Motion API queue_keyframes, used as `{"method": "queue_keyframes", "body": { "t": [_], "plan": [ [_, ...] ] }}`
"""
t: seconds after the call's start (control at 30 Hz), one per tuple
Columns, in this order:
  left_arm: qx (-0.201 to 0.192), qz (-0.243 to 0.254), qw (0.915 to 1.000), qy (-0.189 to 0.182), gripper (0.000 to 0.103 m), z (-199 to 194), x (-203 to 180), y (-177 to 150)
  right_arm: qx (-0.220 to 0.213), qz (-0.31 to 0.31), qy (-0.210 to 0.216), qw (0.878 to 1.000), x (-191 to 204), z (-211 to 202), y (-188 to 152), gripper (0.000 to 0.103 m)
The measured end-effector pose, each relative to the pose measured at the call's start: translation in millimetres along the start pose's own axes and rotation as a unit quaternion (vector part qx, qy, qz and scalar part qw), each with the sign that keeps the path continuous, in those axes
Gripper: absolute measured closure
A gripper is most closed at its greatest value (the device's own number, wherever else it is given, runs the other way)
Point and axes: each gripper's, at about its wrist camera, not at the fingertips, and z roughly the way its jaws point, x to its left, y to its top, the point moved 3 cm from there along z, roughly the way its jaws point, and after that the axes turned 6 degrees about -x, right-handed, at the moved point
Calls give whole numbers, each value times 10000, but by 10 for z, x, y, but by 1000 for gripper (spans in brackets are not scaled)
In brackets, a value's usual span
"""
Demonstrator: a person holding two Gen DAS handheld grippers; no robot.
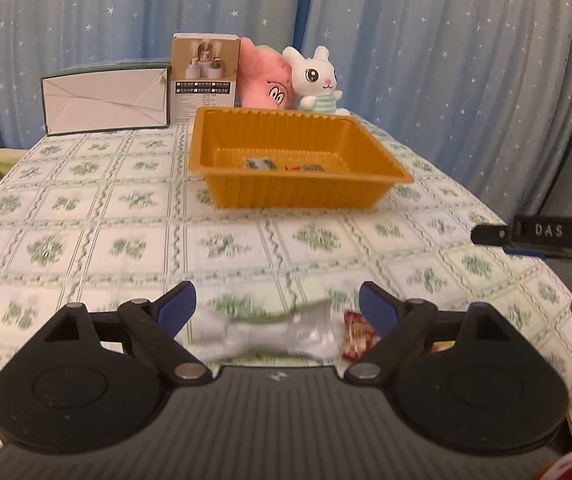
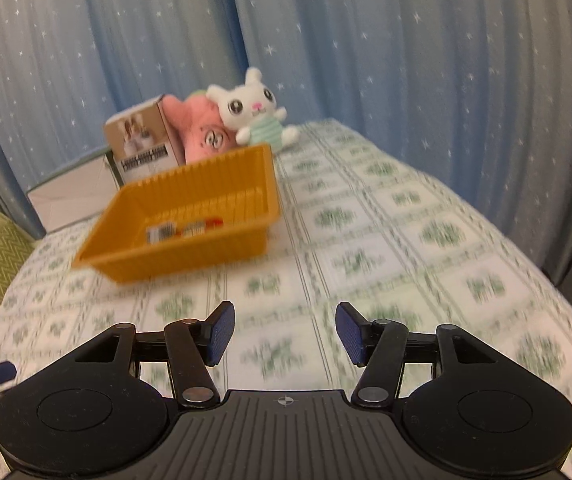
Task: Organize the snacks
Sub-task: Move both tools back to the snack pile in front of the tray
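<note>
Snacks lie at 6 o'clock on the table (image 1: pixel 86 208): a white packet (image 1: pixel 262 334) sits between the wide-spread fingers of the left gripper (image 1: pixel 276 312), not gripped, with a red packet (image 1: pixel 355 334) just beside it toward 3 o'clock. Right gripper (image 2: pixel 282 334) hangs over bare cloth, jaws wide and holding nothing. Toward 12 o'clock stands the orange tray (image 1: pixel 297 190), holding a few small packets (image 1: pixel 260 163) on its floor. Behind it sit a white box (image 1: pixel 106 100), a brown carton (image 1: pixel 205 74), a pink plush (image 1: pixel 264 80) and a white bunny (image 1: pixel 317 80).
</note>
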Motion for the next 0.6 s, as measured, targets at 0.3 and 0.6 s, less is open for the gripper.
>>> {"method": "queue_keyframes", "body": {
  "t": [0.3,0.6],
  "plan": [
    [129,158,9996,-174,16,-224,-159,-248,408,126,9,9991,-37,-278,-423,47],
    [303,1467,9822,-1130,26,-90,-661,-331,478,242,4,9986,-117,-275,-459,47]
  ]
}}
